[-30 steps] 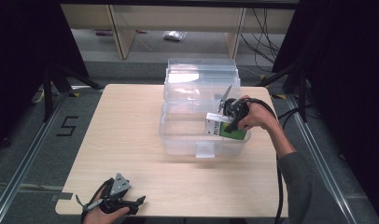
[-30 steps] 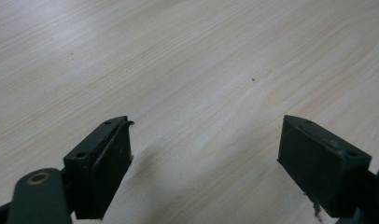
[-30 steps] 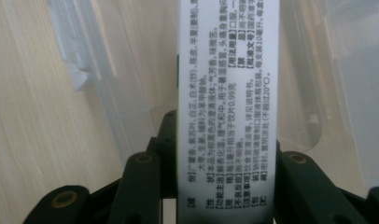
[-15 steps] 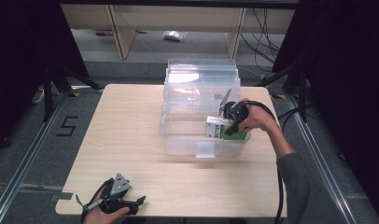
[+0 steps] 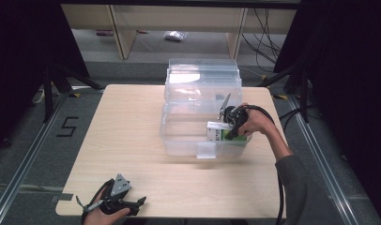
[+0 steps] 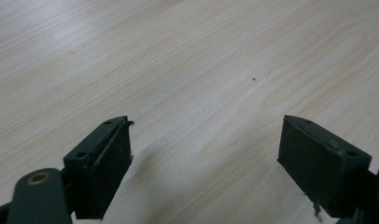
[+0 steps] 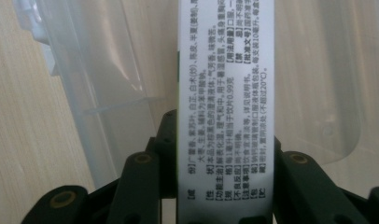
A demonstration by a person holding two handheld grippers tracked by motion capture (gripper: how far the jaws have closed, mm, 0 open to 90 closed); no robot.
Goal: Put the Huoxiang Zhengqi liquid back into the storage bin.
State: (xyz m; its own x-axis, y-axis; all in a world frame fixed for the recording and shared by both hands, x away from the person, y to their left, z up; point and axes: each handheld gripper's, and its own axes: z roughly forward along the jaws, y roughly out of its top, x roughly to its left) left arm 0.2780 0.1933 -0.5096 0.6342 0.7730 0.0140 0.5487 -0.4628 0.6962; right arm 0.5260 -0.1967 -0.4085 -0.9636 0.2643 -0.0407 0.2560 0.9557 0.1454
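Observation:
A clear plastic bin (image 5: 184,136) with its lid standing up behind it sits at the table's far middle. My right gripper (image 5: 224,132) is shut on a white and green box (image 5: 216,133) and holds it over the bin's front right corner. In the right gripper view the box (image 7: 225,93) shows a white face with black print, and both black jaws press on its sides above the bin's clear wall (image 7: 99,93). My left gripper (image 5: 140,201) rests at the table's near left edge. In the left gripper view its jaws stand wide apart over bare wood, left gripper (image 6: 204,163) open and holding nothing.
The light wooden table (image 5: 123,136) has free room left of and in front of the bin. Wooden shelving (image 5: 118,28) and a small bag (image 5: 173,35) lie on the floor beyond. Metal floor rails (image 5: 19,159) run along both sides.
The right gripper has shifted the box slightly lower toward the bin's front right. The left gripper has stayed put.

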